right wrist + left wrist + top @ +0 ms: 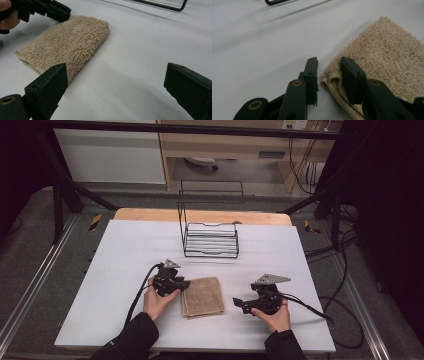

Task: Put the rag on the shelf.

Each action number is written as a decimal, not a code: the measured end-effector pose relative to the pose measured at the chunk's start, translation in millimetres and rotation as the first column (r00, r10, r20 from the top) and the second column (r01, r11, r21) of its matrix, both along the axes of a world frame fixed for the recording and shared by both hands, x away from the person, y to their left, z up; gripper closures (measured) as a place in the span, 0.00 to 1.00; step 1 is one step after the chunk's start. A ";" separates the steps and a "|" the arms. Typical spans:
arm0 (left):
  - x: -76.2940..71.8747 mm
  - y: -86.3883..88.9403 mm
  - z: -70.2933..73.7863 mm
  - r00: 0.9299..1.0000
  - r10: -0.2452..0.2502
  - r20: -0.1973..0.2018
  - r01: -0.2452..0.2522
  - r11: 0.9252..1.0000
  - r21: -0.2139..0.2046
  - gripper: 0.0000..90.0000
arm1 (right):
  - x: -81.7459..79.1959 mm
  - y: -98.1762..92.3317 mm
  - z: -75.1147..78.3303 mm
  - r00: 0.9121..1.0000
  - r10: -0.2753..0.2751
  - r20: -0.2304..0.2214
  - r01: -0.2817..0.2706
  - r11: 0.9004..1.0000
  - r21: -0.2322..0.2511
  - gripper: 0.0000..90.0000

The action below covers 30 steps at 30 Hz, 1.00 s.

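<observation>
- The folded tan towel (202,296) lies on the white bench (125,255), in front of the wire rack (210,239).
- The left gripper (329,72) straddles a towel corner, jaws narrowed (one pad on the pile, the other beside the edge).
- The right gripper (116,85) gapes wide, holding nothing, near the towel.

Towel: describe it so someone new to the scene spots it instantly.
On the white table, look in front of the black wire rack, between the two hand-held grippers. The towel lies flat there, folded into a small rectangle, with the left gripper at its corner. It is the one soft, tan, fuzzy thing among black metal.
</observation>
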<state>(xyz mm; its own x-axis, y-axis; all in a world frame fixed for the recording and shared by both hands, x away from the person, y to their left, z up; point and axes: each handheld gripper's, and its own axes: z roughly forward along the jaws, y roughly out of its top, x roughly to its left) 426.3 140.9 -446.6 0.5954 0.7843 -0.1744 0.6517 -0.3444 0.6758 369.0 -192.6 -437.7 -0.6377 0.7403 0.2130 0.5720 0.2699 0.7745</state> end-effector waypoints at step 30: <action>-5.5 -7.8 -1.1 0.998 -0.036 0.047 0.034 0.998 0.045 0.92 | 41.1 48.0 8.1 0.999 -0.031 -0.013 0.031 0.999 0.017 0.13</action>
